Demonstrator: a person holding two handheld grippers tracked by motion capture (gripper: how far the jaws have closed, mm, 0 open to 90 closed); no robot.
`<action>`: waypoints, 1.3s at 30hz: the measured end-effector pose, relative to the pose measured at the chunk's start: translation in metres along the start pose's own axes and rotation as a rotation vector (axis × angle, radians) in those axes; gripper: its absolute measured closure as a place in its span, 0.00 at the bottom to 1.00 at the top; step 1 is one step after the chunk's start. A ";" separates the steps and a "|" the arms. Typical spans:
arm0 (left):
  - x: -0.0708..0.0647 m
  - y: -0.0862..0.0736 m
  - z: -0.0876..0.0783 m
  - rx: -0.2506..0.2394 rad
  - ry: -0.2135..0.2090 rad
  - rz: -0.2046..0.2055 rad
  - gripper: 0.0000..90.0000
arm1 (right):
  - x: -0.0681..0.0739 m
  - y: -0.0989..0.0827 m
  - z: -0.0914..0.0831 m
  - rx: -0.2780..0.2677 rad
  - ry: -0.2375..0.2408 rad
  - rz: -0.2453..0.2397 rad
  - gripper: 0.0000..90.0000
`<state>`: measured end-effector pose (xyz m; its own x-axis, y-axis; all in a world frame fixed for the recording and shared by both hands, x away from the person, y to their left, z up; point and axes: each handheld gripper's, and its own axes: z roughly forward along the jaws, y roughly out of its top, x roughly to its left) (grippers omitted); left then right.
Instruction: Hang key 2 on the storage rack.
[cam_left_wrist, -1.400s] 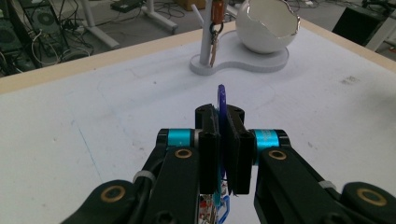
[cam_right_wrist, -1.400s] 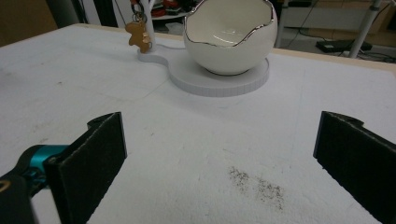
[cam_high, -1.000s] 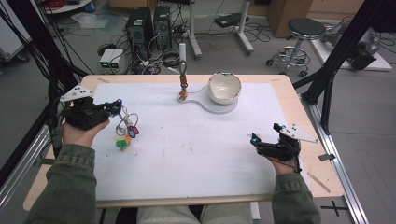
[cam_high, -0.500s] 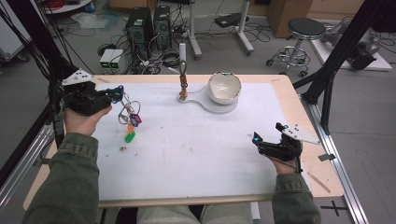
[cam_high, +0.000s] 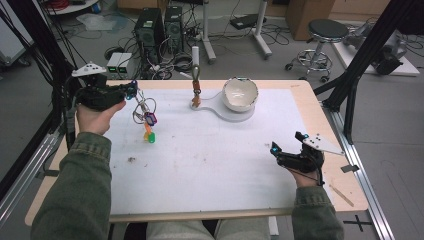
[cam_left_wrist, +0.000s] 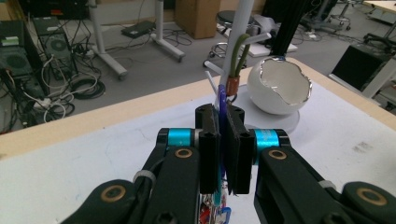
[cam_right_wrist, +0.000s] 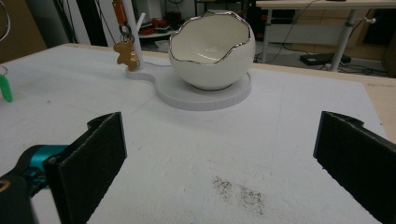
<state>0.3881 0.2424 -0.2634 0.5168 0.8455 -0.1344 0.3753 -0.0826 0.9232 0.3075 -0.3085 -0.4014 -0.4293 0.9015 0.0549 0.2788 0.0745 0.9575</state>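
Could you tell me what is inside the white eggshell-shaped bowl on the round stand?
The eggshell-shaped bowl looks empty: its open side shows bare cream wall down toward the bottom. The near rim covers the very bottom, so something small lying there would stay hidden.

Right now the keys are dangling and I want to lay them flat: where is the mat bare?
Bare: the mat's middle, between the hanging key bunch and the right gripper. Crowded: the far edge, with the hook stand and egg-shaped bowl.
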 end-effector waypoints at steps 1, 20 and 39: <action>0.000 0.003 0.002 -0.005 0.006 0.002 0.94 | 0.000 0.000 0.000 -0.002 0.000 0.000 0.02; 0.004 0.029 0.043 -0.011 0.017 0.016 0.94 | -0.004 -0.001 -0.002 -0.002 -0.016 0.013 0.02; 0.023 0.042 0.083 -0.033 0.029 -0.048 0.94 | -0.006 -0.002 -0.003 -0.005 -0.008 0.021 0.02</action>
<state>0.4799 0.2145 -0.2578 0.4758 0.8632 -0.1687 0.3736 -0.0247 0.9273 0.3067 -0.3149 -0.4032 -0.4166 0.9061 0.0732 0.2836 0.0531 0.9575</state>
